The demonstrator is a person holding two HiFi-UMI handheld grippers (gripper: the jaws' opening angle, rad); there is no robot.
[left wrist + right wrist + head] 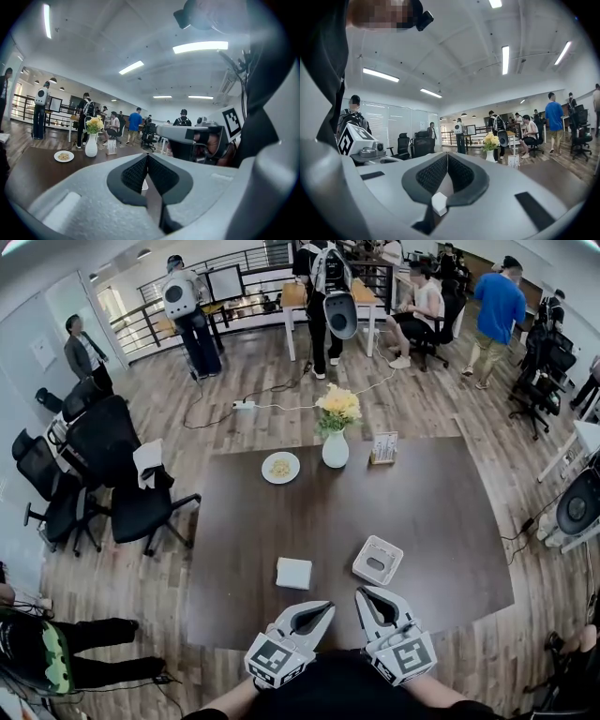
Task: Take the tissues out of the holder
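A white square tissue holder lies on the dark brown table, right of centre near me. A flat white stack of tissues lies on the table about a hand's width to its left. Both grippers hang over the table's near edge, short of both things. My left gripper angles up and right with its jaws shut and nothing between them. My right gripper angles up and left, likewise shut and empty. A small white shape shows below its closed pads.
At the table's far side stand a white vase of yellow flowers, a plate of food and a small card stand. Black office chairs crowd the table's left side. People stand and sit further back in the room.
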